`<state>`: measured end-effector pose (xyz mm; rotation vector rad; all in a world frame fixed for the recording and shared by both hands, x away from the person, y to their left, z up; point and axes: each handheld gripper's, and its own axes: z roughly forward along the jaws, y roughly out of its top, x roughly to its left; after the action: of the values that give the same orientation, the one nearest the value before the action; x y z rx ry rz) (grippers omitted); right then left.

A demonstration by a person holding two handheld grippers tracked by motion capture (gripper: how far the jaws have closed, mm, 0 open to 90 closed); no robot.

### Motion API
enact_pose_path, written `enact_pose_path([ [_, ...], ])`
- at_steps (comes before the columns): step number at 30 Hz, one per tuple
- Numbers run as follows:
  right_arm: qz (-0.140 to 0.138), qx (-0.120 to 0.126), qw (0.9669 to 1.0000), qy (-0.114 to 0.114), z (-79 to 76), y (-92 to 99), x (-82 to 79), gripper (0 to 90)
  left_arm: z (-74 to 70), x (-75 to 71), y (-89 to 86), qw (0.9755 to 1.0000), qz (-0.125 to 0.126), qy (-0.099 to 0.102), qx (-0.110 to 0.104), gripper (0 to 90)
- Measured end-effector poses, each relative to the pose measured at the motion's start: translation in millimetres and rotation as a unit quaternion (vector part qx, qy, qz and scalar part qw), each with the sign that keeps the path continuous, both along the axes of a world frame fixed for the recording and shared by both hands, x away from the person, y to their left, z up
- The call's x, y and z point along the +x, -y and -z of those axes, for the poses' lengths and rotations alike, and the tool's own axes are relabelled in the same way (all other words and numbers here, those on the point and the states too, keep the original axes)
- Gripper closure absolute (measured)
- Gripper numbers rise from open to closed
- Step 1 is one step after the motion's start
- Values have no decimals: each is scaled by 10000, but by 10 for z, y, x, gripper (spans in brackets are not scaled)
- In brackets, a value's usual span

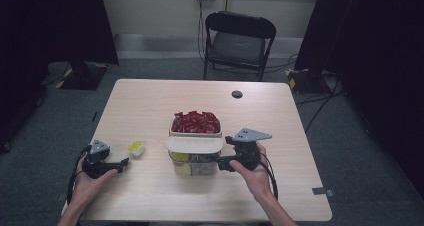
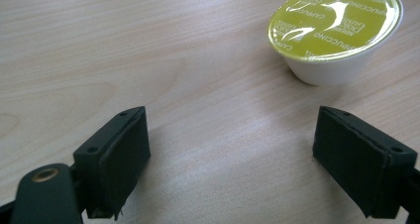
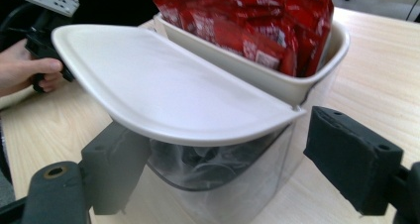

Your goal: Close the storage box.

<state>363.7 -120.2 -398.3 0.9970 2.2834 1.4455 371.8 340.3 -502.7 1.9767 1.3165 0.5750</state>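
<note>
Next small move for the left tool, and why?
Probably ease the left tool forward toward the yellow-lidded capsule. Its jaws stand open with bare table between them, and the capsule sits upright just ahead, off to one side, untouched.

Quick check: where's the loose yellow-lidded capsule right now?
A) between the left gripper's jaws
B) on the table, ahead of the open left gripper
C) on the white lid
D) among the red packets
B: the capsule stands on the table beyond the left gripper, whose jaws are wide apart with only bare wood between them.
</note>
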Motion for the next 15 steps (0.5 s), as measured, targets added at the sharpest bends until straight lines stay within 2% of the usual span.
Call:
enact_pose_path([
  [8,11,-208,9995,-223,148,15,-20,184,1,24,1,10000,28,-14,-1,130],
  [15,73,-319,9991,-276,215,47,-72,192,2,22,2,10000,17,-12,-5,130],
])
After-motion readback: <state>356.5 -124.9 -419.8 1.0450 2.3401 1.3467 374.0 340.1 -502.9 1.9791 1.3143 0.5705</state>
